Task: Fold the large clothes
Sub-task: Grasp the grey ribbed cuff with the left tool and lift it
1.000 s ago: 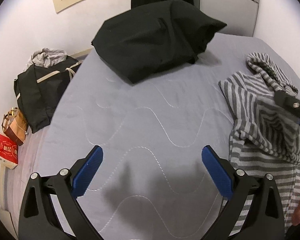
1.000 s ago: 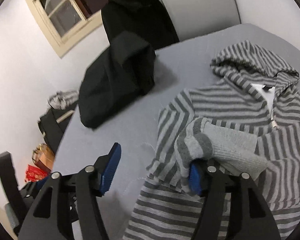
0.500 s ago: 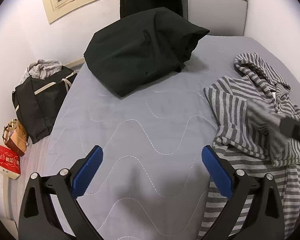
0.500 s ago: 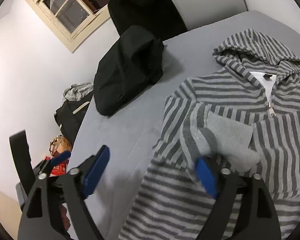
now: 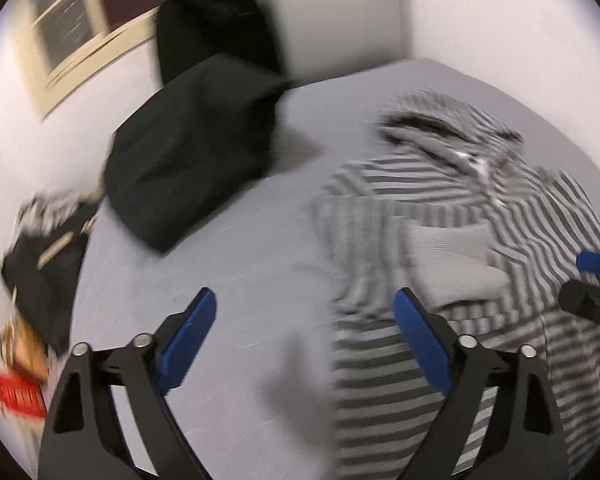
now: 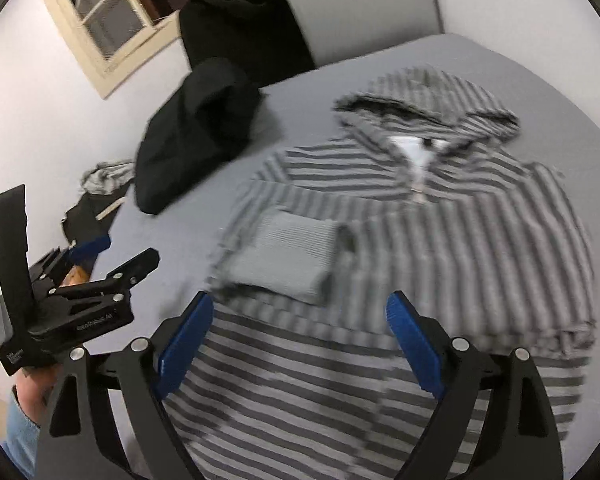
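A grey-and-white striped hoodie (image 6: 460,240) lies face up on the grey bed (image 5: 240,280), hood (image 6: 424,100) at the far end. Its left sleeve is folded across the chest, and the plain grey cuff (image 6: 292,252) rests there. My right gripper (image 6: 300,302) hovers open just above the hoodie's lower body, near the cuff, and holds nothing. My left gripper (image 5: 305,300) hangs over the hoodie's (image 5: 440,208) left edge. Its jaws are closing, with only bare sheet and the garment's edge below them and nothing pressed between the pads.
A bulky black garment (image 5: 188,160) lies on the bed's far left, with another dark one behind it against the wall. On the floor to the left are a dark bag (image 5: 40,264) and a red box (image 5: 20,396). A hand (image 6: 32,384) holds the left tool.
The right gripper has let go of the sleeve cuff, which now lies on the chest, and has drawn back with wider jaws. The left gripper has swung right toward the hoodie.
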